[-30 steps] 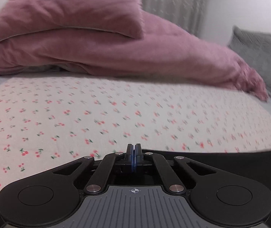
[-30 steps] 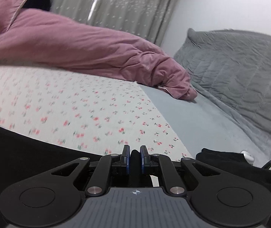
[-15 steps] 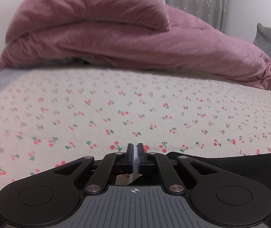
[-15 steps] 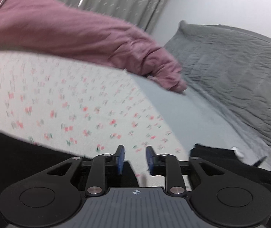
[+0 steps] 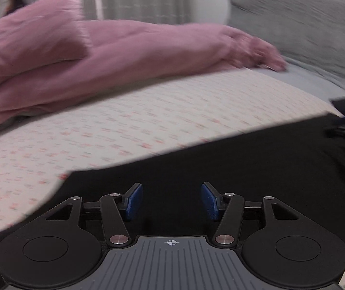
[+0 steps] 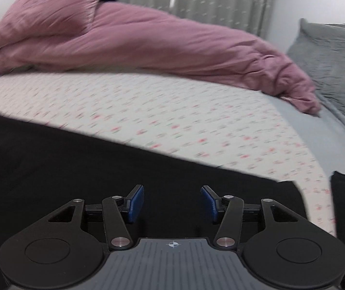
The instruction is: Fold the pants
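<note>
The pants (image 5: 220, 169), plain black and lying flat, are spreading across the cherry-print sheet (image 5: 124, 125) directly beneath both tools. The left gripper (image 5: 171, 201) and right gripper (image 6: 172, 204) have just been opening, their blue pads now standing apart and gripping nothing. A pink duvet (image 6: 136, 43) is lying beyond.

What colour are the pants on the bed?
Black. The pants show best in the right wrist view, lying on the cherry-print sheet.
</note>
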Action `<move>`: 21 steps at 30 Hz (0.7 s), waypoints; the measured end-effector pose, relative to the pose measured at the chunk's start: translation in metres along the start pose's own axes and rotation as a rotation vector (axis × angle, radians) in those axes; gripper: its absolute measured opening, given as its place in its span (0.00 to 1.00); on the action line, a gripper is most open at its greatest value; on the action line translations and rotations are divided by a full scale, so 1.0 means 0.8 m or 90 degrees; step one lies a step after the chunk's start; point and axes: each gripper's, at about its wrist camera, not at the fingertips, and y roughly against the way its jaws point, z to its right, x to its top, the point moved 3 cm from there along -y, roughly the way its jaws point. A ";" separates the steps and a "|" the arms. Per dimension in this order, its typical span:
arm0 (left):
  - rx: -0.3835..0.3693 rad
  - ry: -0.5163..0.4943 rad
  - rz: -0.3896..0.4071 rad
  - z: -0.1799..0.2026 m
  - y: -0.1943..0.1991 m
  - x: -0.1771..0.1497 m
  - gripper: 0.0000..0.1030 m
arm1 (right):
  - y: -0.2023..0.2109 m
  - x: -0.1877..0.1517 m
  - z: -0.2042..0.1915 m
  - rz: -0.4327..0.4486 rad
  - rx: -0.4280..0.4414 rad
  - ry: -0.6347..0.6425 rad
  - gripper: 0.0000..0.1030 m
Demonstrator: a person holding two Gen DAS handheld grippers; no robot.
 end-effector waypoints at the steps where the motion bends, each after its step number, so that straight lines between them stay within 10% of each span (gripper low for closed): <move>1: -0.006 -0.006 -0.009 0.010 -0.004 -0.007 0.52 | -0.001 -0.004 -0.004 -0.007 0.001 0.004 0.50; 21: -0.105 -0.046 -0.068 -0.028 0.044 -0.099 0.62 | 0.028 -0.103 0.160 -0.065 -0.086 -0.217 0.50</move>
